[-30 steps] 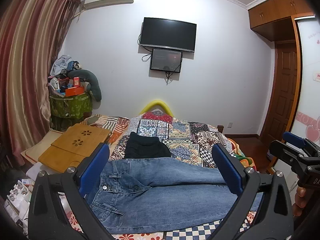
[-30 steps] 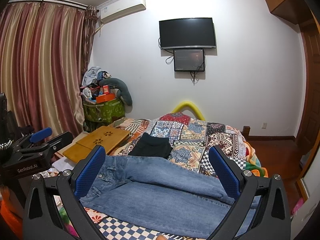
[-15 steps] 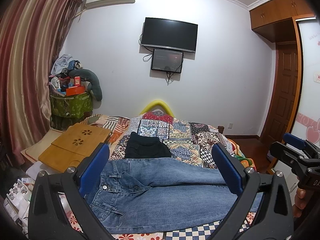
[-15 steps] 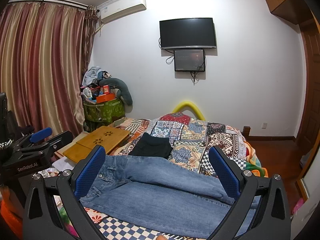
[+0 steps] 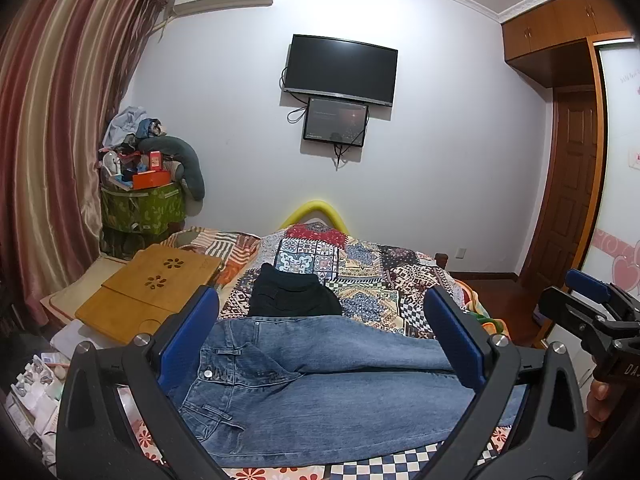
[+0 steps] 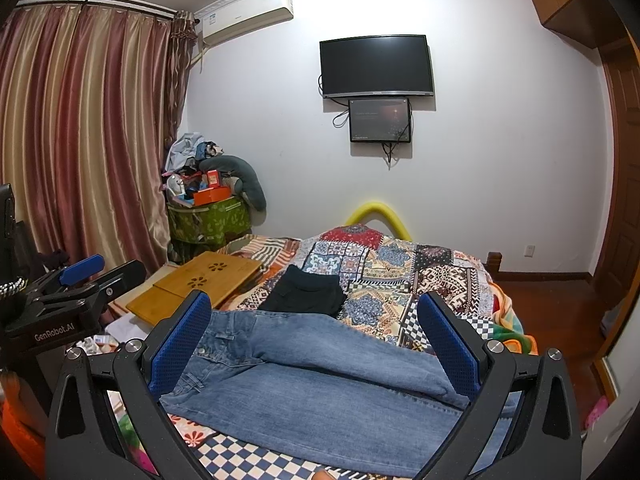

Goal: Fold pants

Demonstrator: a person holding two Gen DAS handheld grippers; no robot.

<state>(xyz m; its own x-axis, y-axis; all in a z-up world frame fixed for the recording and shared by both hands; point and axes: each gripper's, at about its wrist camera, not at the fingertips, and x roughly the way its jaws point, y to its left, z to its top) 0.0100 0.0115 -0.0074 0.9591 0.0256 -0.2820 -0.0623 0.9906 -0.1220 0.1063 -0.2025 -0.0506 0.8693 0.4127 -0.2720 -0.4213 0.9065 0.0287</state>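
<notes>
Blue jeans (image 5: 320, 384) (image 6: 320, 380) lie flat across the near end of the bed, waistband to the left, legs running right, one leg laid over the other. My left gripper (image 5: 320, 344) hovers above them, open, with nothing between its blue pads. My right gripper (image 6: 316, 348) is likewise open and empty above the jeans. In the left wrist view the right gripper (image 5: 600, 312) shows at the far right edge. The left gripper (image 6: 80, 284) appears at the left edge of the right wrist view.
A folded black garment (image 5: 292, 296) (image 6: 308, 294) lies just beyond the jeans on the patchwork quilt (image 5: 380, 272). A wooden lap desk (image 5: 148, 288) sits to the left. Green storage bin (image 5: 140, 208) piled with clutter stands by the curtain. Door and wardrobe at right.
Almost nothing differs; both grippers hold their place above the jeans with only a slight camera drift.
</notes>
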